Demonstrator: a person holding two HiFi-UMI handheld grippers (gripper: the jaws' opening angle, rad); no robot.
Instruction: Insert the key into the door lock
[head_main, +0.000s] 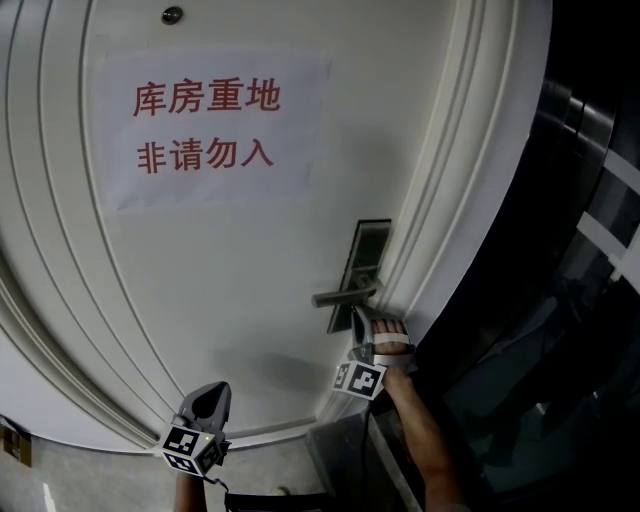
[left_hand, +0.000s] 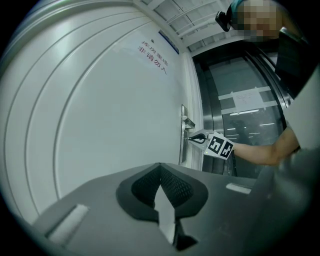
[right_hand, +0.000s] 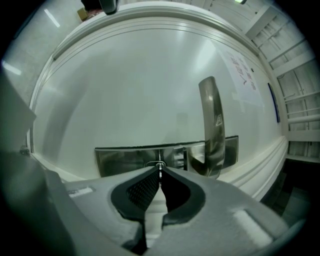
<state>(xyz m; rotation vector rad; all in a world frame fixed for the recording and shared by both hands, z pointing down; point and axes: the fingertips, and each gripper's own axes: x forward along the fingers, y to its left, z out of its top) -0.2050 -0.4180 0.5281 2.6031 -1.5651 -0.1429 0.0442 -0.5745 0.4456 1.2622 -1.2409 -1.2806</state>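
- We have the right gripper at the lock plate, just below the handle, fingers pinched on the key.
- Key tip is at the keyhole; we can't tell how deep.
- Left gripper is low by the door, well apart from the lock plate, fingers together, empty.

Your right gripper points level, just under the door handle, with its jaws pinched tight on the key. Your right arm stretches out behind it. Your left gripper waits well off to the handle's left, jaws closed and empty.
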